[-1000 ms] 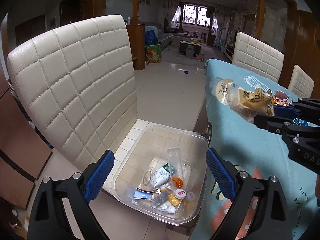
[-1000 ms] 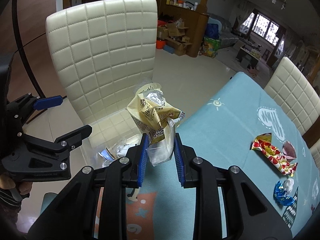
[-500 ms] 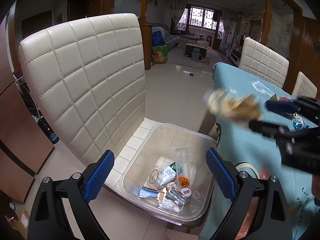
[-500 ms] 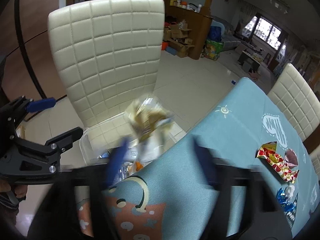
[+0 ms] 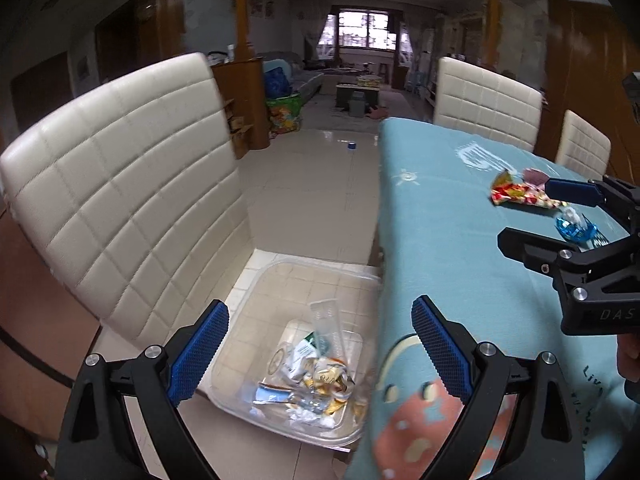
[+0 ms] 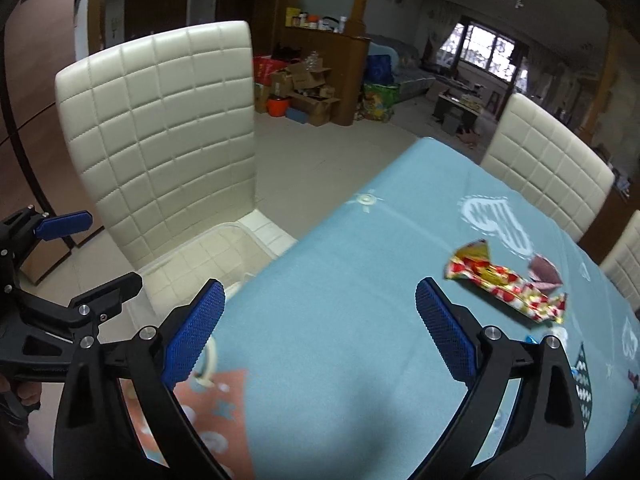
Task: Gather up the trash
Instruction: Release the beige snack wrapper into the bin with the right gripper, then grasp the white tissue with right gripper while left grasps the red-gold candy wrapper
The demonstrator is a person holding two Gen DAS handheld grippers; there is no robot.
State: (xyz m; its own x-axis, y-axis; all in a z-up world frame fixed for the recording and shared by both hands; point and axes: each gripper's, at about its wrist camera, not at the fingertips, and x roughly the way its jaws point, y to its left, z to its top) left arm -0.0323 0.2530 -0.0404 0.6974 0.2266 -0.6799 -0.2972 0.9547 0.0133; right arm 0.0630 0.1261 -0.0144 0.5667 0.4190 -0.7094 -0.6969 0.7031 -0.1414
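The left gripper (image 5: 320,350) is held with its jaws spread wide and nothing between them, above a clear plastic bin (image 5: 280,280) set on the seat of a cream quilted chair (image 5: 120,184); crumpled wrappers (image 5: 320,380) are seen lying in the bin; the right gripper (image 6: 320,330) is likewise held wide apart and empty over the blue tablecloth (image 6: 340,280); a red and gold wrapper (image 6: 500,280) and a small blue wrapper (image 5: 576,229) are left on the cloth, near each other.
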